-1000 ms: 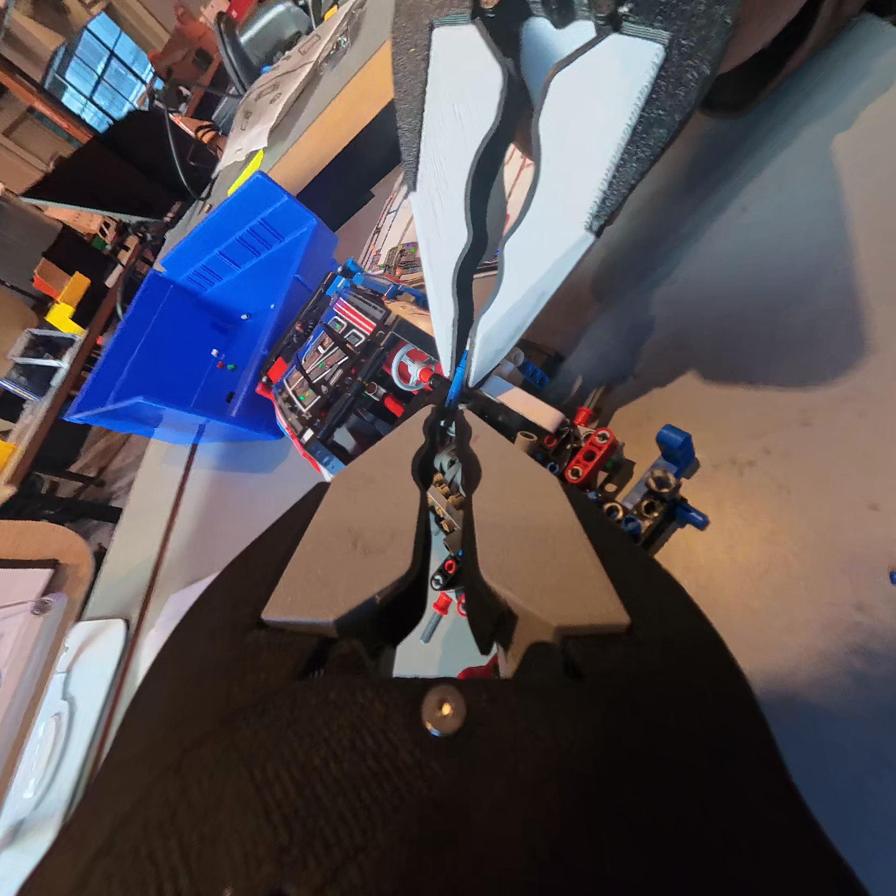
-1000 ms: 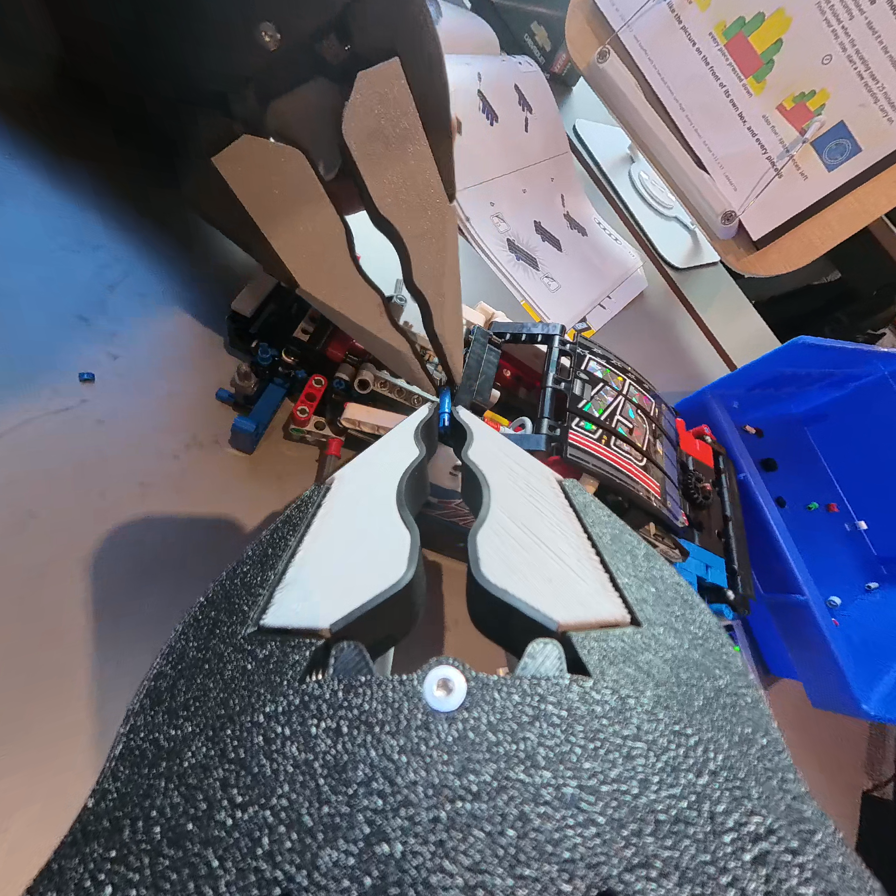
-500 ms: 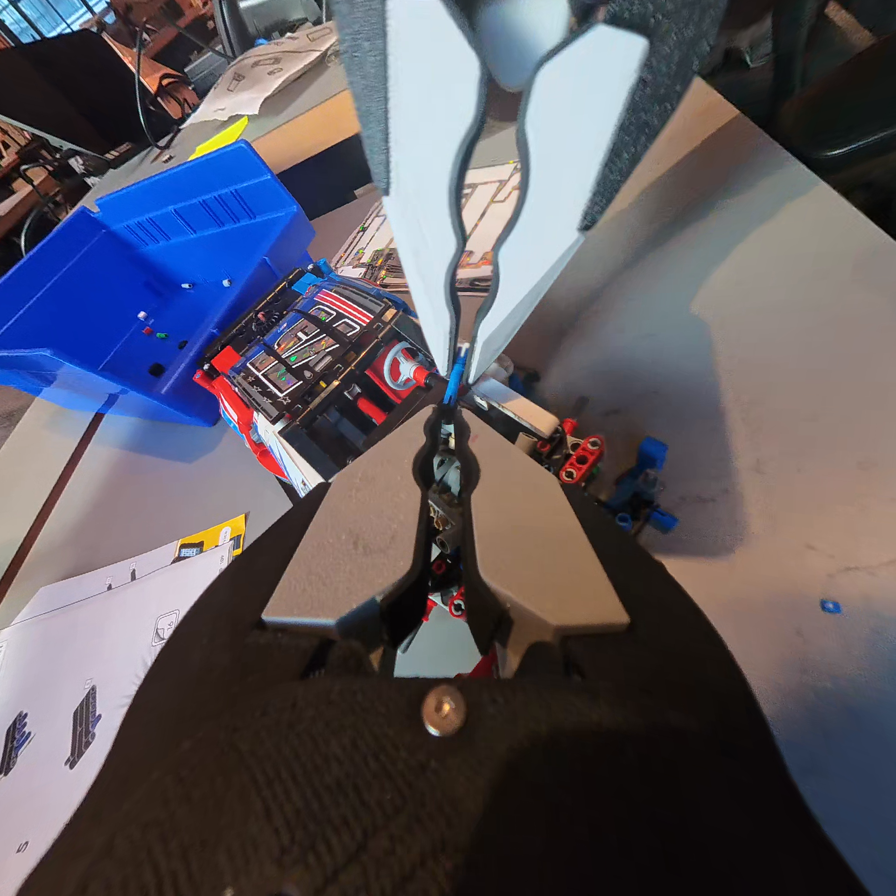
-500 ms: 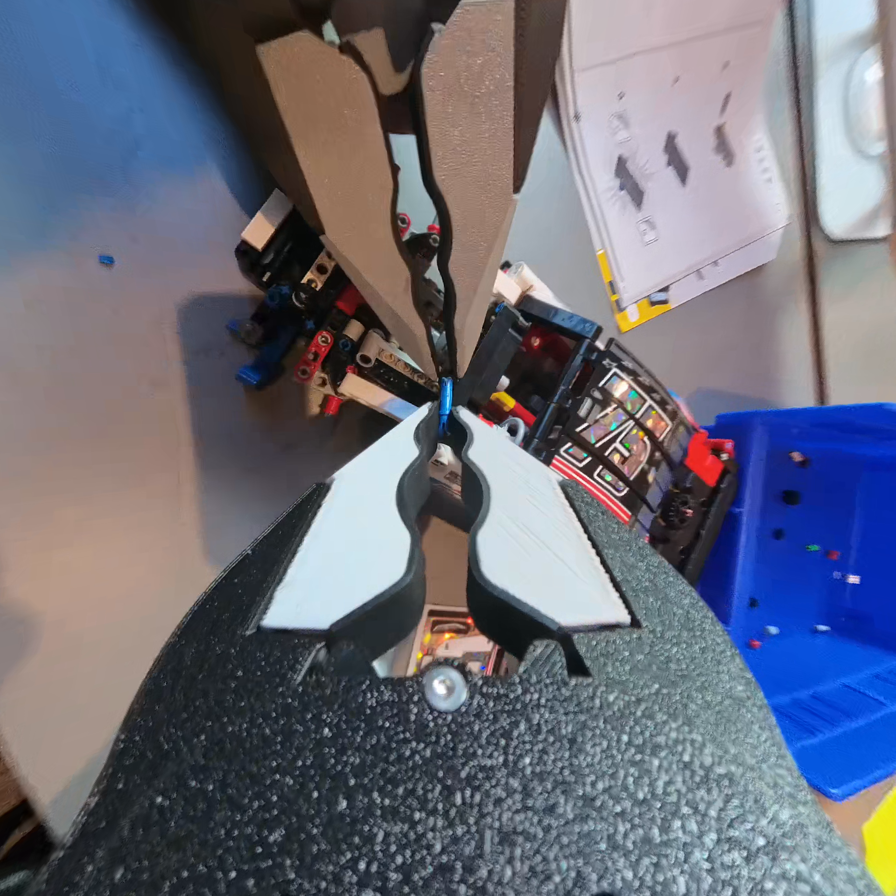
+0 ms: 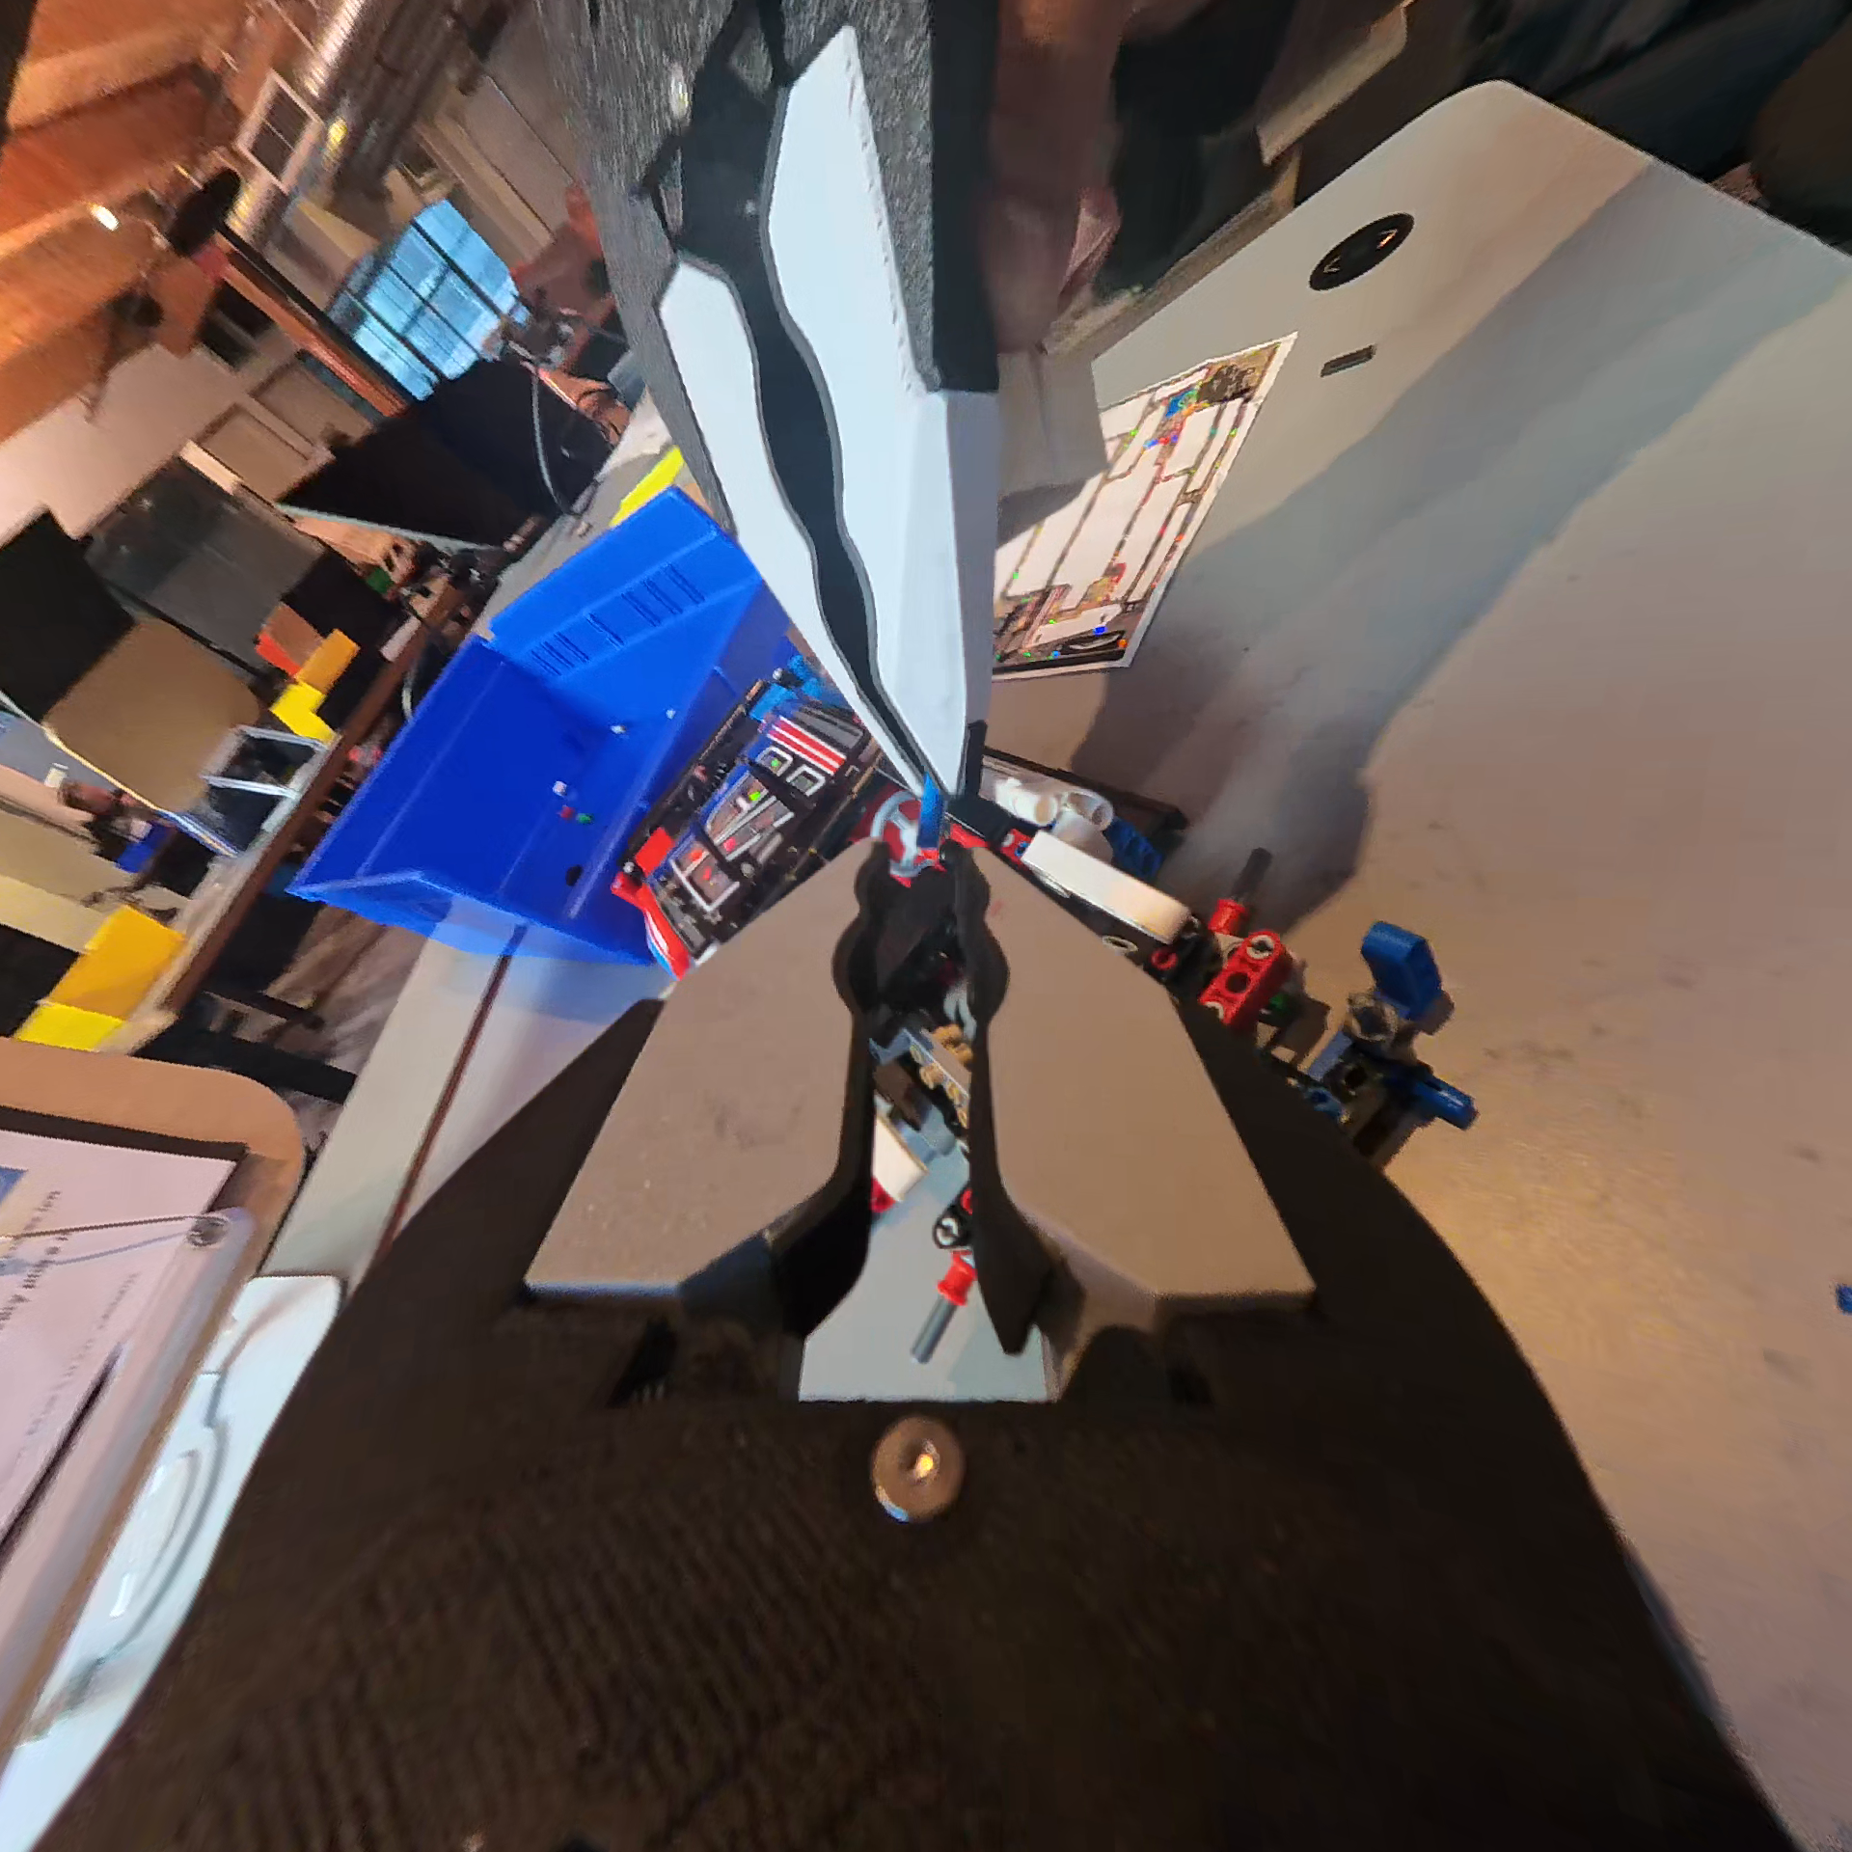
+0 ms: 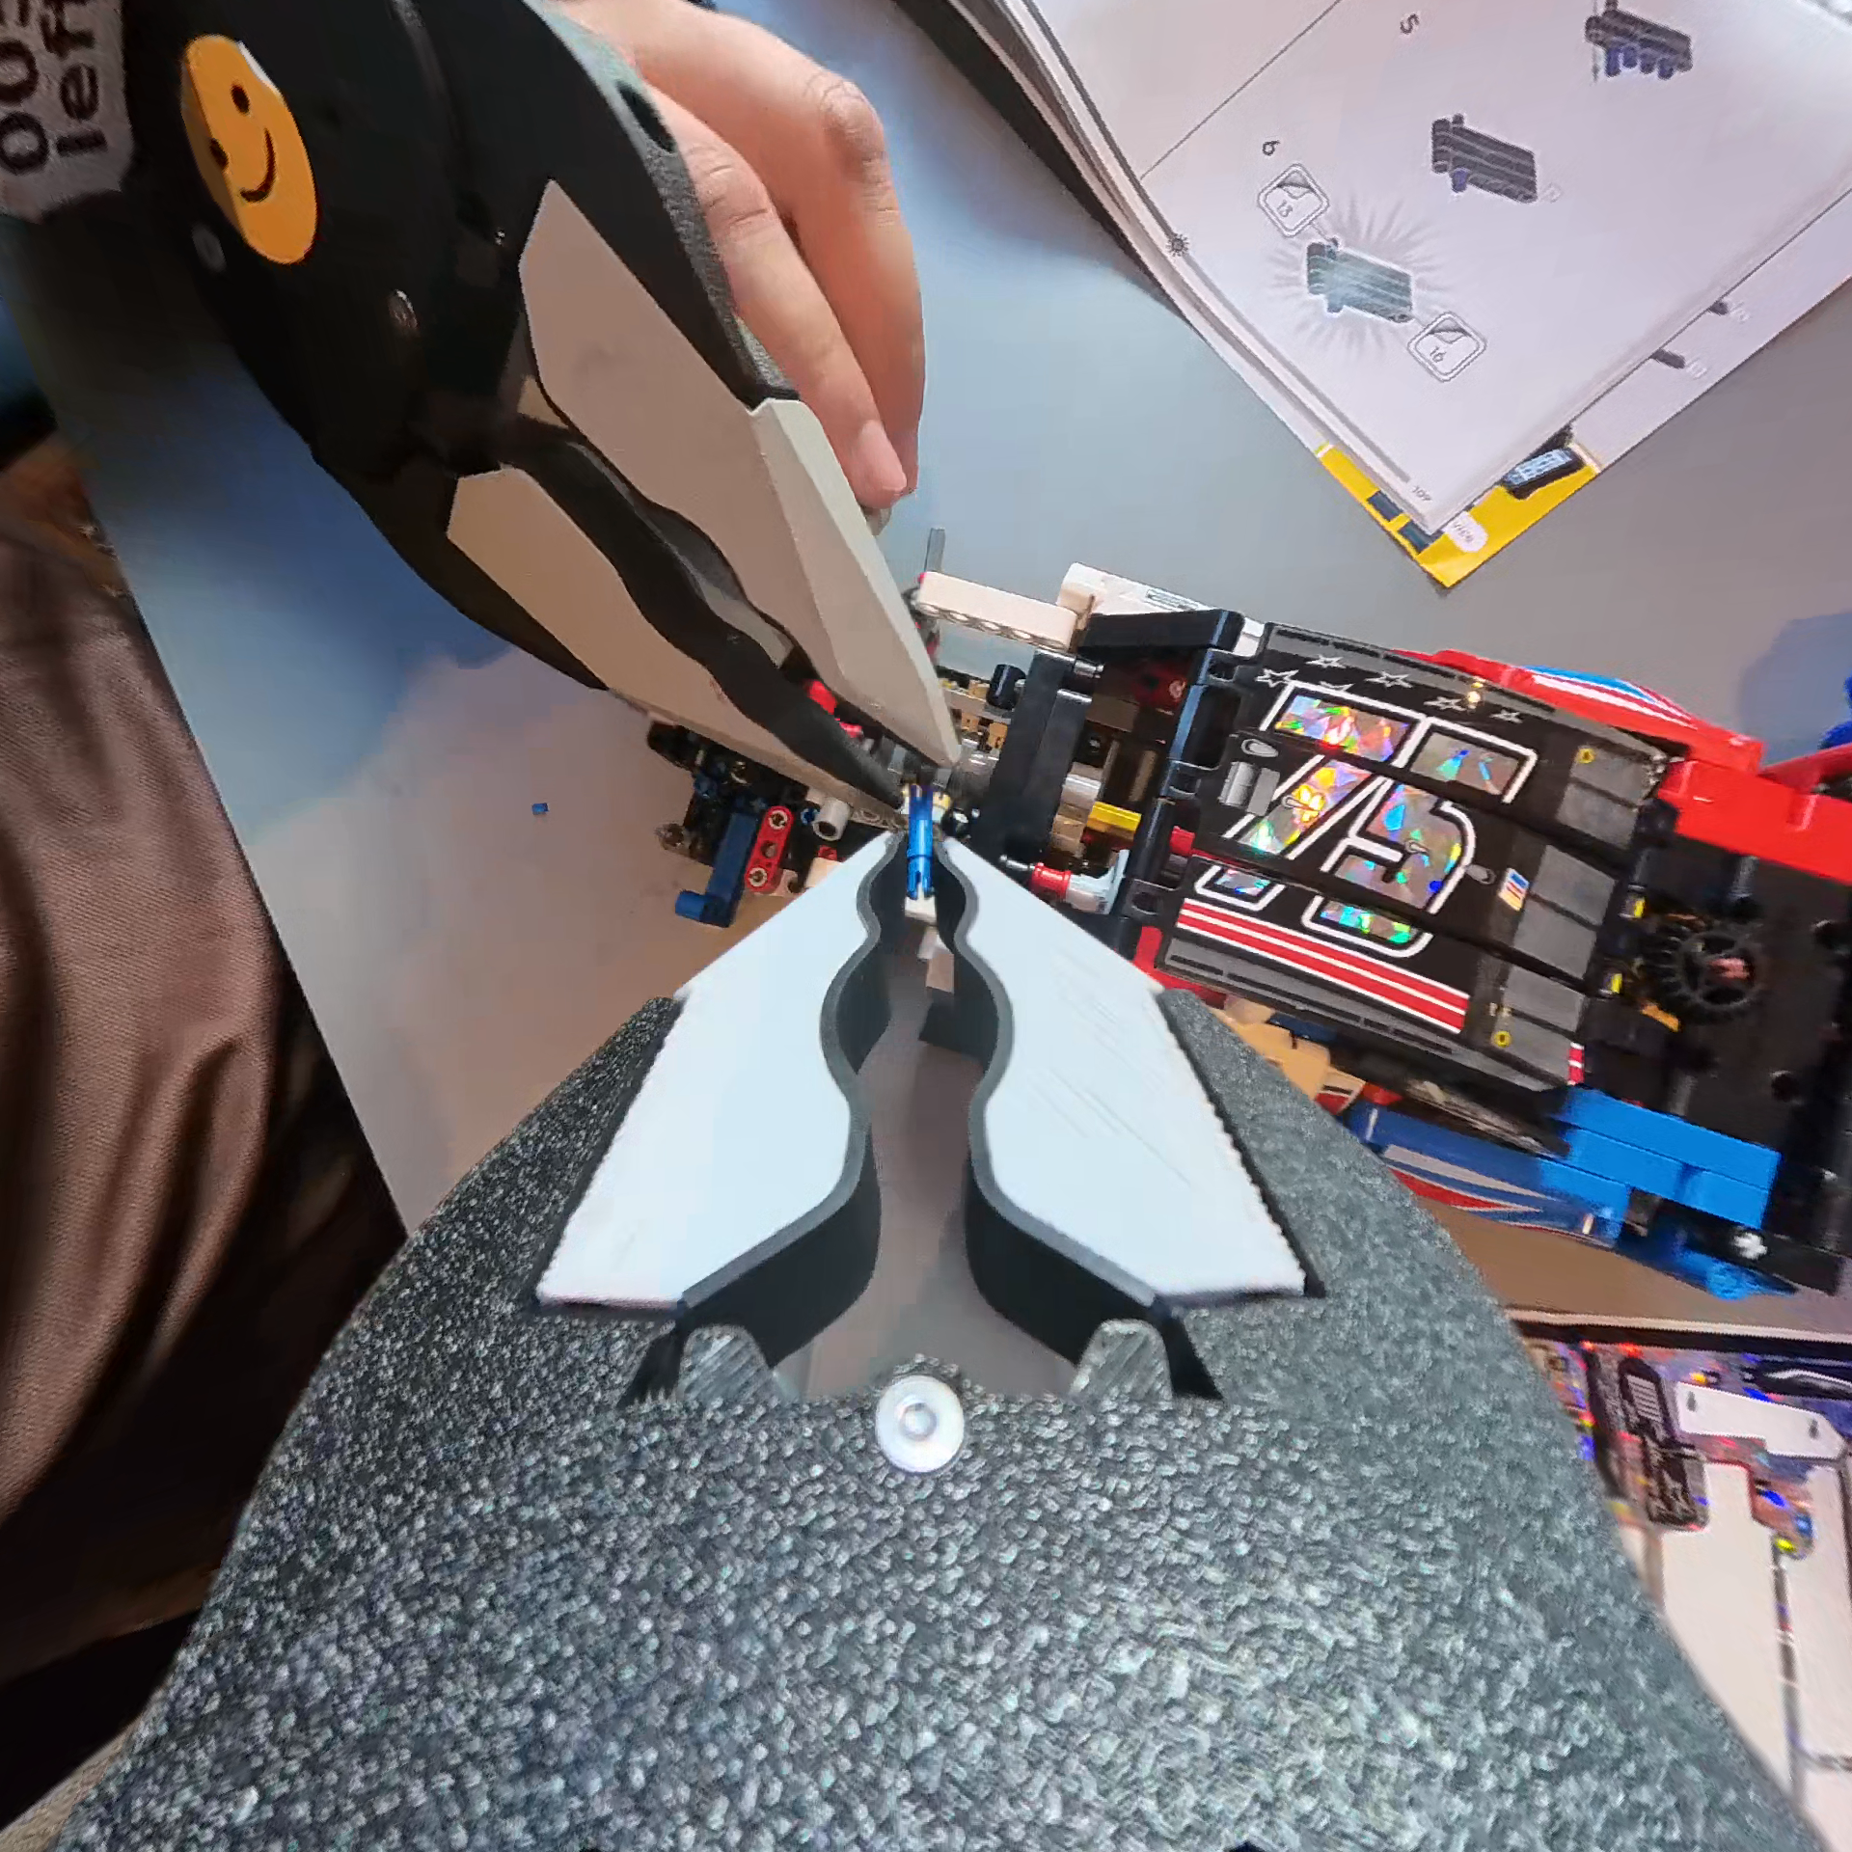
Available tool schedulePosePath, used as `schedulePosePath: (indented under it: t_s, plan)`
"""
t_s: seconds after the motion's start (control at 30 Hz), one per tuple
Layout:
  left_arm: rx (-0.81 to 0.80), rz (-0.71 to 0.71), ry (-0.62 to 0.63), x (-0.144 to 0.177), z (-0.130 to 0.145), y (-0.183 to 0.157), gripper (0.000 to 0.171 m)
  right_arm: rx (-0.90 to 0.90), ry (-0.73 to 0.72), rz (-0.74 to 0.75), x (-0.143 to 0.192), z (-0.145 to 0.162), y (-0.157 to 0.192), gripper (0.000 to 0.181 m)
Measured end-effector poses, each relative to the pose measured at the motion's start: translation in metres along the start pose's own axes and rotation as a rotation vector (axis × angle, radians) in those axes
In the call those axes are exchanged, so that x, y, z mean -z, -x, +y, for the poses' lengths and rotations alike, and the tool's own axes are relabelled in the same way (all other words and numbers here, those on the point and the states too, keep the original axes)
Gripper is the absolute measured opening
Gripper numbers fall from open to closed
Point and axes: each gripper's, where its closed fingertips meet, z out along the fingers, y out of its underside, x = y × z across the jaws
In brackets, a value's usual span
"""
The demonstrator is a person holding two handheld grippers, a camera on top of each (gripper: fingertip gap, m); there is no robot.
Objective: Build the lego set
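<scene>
On the desk (image 6: 1152,421) lies the black, red and blue toy car (image 6: 1403,902); beside it a blue bin (image 5: 561,762) holds a few tiny pieces; the right hand-held gripper (image 6: 919,852) is closed on a small blue pin (image 6: 918,852) at the car's open end; the left hand-held gripper (image 5: 927,867), nearly closed, meets it tip to tip, grasp unclear.

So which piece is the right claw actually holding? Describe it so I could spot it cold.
Start at the big black, red and blue lego car with shiny holographic stickers on the grey table. At its open rear end, the grey-padded right claw pinches a tiny blue plastic pin. It is the only blue piece held off the table; the other blue parts sit in the model.
</scene>
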Motion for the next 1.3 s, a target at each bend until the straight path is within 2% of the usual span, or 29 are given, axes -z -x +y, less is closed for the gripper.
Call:
schedulePosePath:
  t_s: [0.27,0.37,0.43,0.57,0.73,0.87,1.3]
  plan:
    - [-0.046,-0.032,-0.007,0.0,-0.004,0.001,0.002,-0.105,-0.169,-0.116,0.0,-0.014,0.01,0.005]
    - [0.128,0.015,-0.08,0.005,-0.013,0.006,0.002,-0.057,-0.353,-0.097,0.01,-0.025,0.012,0.005]
    - [0.223,0.072,-0.116,0.006,-0.016,0.006,0.002,0.032,-0.413,-0.029,0.015,-0.025,0.013,0.007]
    - [0.319,0.181,-0.159,0.008,-0.02,-0.003,0.002,0.288,-0.373,0.131,0.018,-0.02,0.013,0.012]
    - [0.333,0.26,-0.205,0.012,-0.027,-0.009,0.002,0.511,-0.266,0.191,0.016,-0.016,0.018,0.001]
    - [0.287,0.275,-0.192,0.013,-0.026,-0.014,0.002,0.53,-0.265,0.146,0.017,-0.017,0.024,0.006]
    - [0.274,0.282,-0.193,0.013,-0.026,-0.017,0.002,0.54,-0.264,0.093,0.018,-0.016,0.033,0.006]
